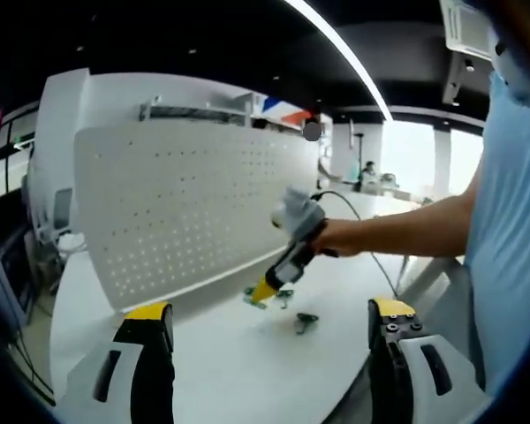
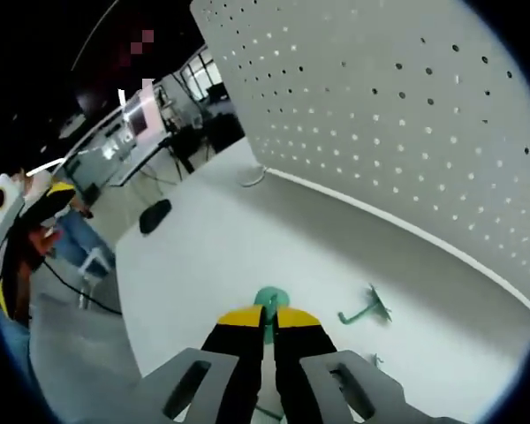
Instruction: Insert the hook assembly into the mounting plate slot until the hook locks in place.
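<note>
A white perforated mounting plate [image 1: 185, 212] stands upright along the white table [image 1: 230, 362]; in the right gripper view the plate [image 2: 406, 115] fills the upper right. My right gripper [image 2: 267, 320] is low over the table, shut on a green hook [image 2: 268, 299] that pokes out between its yellow tips. From the left gripper view, that right gripper [image 1: 265, 291] reaches in from the right in a person's hand, tips down at the green hook [image 1: 256, 300]. A second green hook [image 1: 306, 322] [image 2: 367, 311] lies loose on the table. My left gripper [image 1: 269, 322] is open, well back from the plate, holding nothing.
A cable [image 1: 371, 247] trails back from the right gripper over the table. A black object [image 2: 155, 215] and a round white foot [image 2: 252, 177] sit near the plate's far end. The table edge [image 2: 124, 291] drops off to the left. A person [image 1: 512, 221] stands at the right.
</note>
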Demonstrator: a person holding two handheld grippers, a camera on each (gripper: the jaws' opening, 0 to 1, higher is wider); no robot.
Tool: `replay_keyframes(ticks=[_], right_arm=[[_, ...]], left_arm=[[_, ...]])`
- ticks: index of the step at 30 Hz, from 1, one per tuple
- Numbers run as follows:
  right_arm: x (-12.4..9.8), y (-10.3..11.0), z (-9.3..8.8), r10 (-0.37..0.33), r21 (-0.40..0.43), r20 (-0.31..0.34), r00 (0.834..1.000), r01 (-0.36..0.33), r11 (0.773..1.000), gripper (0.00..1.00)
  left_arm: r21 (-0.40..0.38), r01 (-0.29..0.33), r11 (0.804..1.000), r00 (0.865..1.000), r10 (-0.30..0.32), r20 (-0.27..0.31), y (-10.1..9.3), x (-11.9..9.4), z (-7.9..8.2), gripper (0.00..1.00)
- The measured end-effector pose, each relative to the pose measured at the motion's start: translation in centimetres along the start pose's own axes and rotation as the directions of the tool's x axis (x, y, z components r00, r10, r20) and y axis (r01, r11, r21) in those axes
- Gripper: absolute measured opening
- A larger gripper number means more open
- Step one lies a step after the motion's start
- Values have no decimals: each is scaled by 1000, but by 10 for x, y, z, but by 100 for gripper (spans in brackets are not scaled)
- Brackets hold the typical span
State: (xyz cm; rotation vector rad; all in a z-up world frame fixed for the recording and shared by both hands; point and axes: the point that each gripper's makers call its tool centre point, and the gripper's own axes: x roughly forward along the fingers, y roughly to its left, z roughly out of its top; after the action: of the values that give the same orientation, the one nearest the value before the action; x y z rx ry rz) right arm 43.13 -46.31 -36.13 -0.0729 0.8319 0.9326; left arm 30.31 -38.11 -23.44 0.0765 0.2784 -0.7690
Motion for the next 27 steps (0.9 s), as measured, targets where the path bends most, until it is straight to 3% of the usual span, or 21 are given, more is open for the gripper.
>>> replay_keyframes(ticks=[13, 27], right_arm=[[-35, -1, 24, -53, -22, 134, 989, 57, 998, 1], [-92, 1, 59, -123, -53, 329, 936, 149, 987, 1]], left_arm=[[21, 0, 1000, 1000, 0, 7, 0, 0, 7, 93], [45, 1, 999, 1000, -2, 22, 3, 0, 16, 93]])
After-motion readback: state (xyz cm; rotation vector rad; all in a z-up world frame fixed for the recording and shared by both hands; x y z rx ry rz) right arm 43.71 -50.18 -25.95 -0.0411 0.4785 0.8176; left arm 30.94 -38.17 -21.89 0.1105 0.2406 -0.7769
